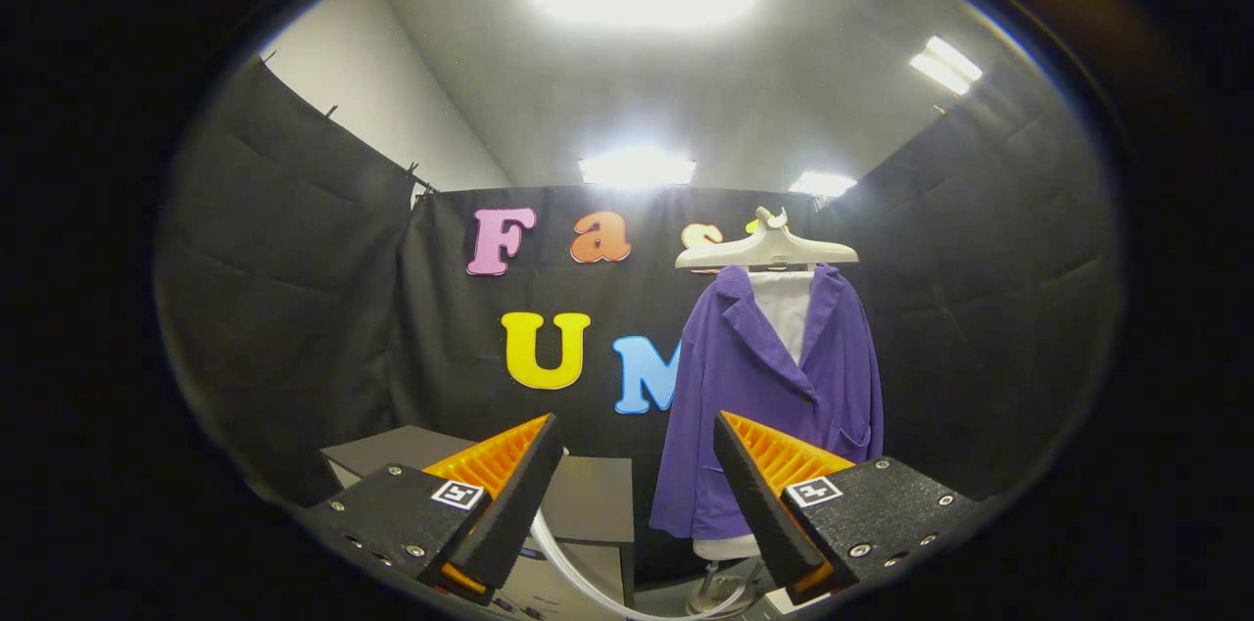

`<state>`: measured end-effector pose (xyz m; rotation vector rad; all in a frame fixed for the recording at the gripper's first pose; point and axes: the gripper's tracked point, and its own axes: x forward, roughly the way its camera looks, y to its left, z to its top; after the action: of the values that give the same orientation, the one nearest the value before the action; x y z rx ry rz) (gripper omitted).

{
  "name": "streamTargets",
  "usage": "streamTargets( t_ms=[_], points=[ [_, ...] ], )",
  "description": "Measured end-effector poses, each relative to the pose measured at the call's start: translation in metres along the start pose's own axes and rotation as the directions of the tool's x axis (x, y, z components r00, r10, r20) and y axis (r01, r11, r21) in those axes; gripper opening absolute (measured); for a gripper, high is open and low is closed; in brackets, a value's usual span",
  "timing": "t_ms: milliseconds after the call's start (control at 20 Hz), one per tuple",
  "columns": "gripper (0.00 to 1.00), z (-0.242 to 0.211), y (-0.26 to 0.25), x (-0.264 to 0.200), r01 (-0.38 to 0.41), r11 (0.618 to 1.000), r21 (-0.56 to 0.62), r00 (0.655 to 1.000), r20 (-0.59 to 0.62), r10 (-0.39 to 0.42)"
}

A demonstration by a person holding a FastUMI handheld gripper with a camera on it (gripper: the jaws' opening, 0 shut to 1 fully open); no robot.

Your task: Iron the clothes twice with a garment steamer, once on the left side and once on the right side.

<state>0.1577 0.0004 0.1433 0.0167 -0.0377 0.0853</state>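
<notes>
While the gripper [637, 494] is held out with its two orange-ribbed, black-padded fingers [509, 494] spread wide apart and nothing between them, a pale hose [573, 572] curves low across the gap just below the fingertips. This hose probably belongs to the garment steamer, whose head cannot be made out from here. Beyond the left finger stands a dark grey cabinet [588, 499] with a flat top.

Beyond the right finger, well ahead, a purple jacket [774, 386] hangs on a cream hanger [767, 252] over a white inner garment [787, 308], against the black cloth wall of the booth. A white stand base [720, 587] shows beneath its hem.

The jacket looks soft and light, so it would likely sway or fold if pushed; steaming it should call for gentle strokes down each front panel. The steamer head is probably rigid plastic and fairly light, best taken by its handle, with the hose trailing and tugging a little.
</notes>
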Motion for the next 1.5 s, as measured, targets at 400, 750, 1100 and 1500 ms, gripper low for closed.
streamTargets(
  t_ms=[400, 750, 1100, 1500],
  points=[
    [0.95, -0.009, 0.043, 0.095, 0.047, 0.999, 0.015, 0.998, -0.034, -0.047],
    [0.95, -0.051, 0.085, 0.19, 0.069, 0.998, -0.002, 0.985, -0.158, -0.069],
    [0.96, -0.113, 0.105, 0.261, 0.142, 0.981, -0.131, 0.901, -0.393, -0.182],
    [0.95, -0.179, 0.151, 0.315, 0.092, 0.996, 0.02, 0.801, -0.595, -0.063]
  ],
)
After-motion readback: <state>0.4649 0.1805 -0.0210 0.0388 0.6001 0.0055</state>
